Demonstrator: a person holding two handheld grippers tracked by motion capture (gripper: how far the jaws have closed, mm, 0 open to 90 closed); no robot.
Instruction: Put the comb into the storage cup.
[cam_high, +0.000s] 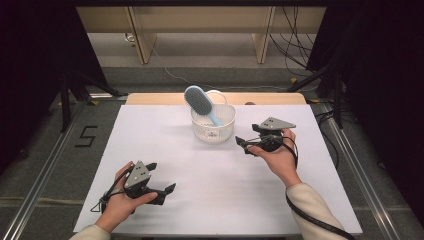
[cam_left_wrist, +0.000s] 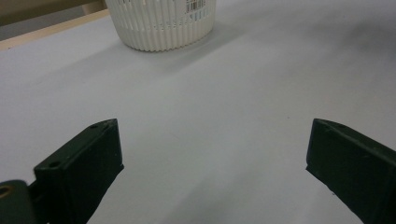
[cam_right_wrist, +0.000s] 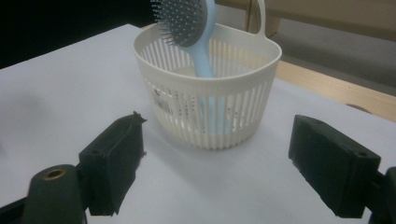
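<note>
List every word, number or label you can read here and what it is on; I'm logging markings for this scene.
"5": black figure on the grey floor left of the table.
Sticker with a barcode on the white basket: its print is too small and blurred to read in either gripper view.
No readable writing on the blue hairbrush or on either gripper.

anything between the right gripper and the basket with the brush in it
Nothing visible does. The right gripper is open and empty, its jaws facing the white basket across bare white table. The blue hairbrush stands handle-down inside the basket, head leaning above the rim.
</note>
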